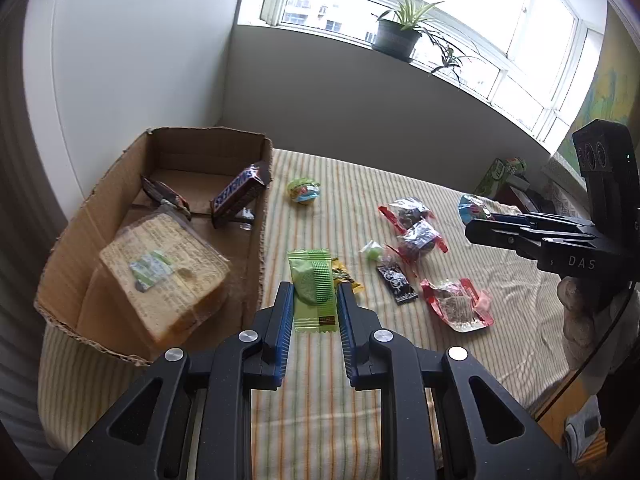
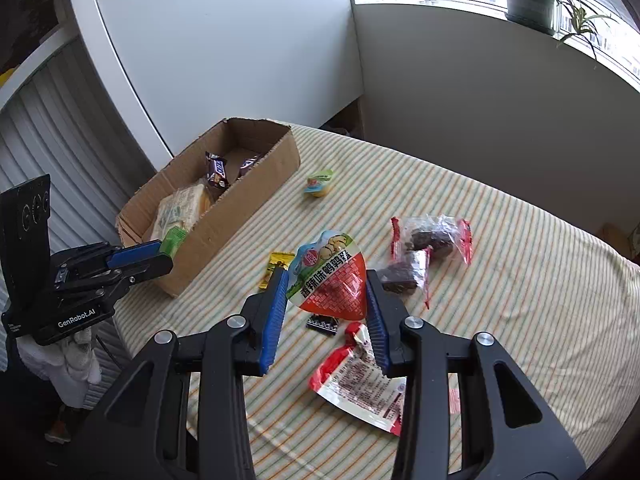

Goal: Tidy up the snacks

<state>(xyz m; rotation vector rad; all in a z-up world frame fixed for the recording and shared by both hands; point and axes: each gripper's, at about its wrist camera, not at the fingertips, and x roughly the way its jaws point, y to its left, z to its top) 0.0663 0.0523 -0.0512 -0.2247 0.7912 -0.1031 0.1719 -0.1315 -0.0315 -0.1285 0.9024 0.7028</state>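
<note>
While both of my grippers are carrying something, I am counting what is lying around them. My left gripper is clenching one green foil-wrapped snack packet between its blue pads, holding it above the striped tablecloth just beside the brown cardboard box. My right gripper is grasping one red heart-shaped sealed cup with printed lid by its two edges, off the cloth. Inside the box I am seeing three things: one clear-wrapped sliced bread loaf and two brown chocolate bars, one of them leaning against the box's right wall. On the cloth I am counting one small round jelly cup with green lid sitting alone near the box's far corner, two clear bags of dark cakes with red ends touching each other, one flat red and white pouch, one small black sachet, one yellow sachet partly hidden behind the green packet, and one small pale green sweet. The box's top is standing open, its torn rim low on the near side. The loose snacks are crowding the middle of the table, while the near strip of cloth and the far right side are lying bare.
</note>
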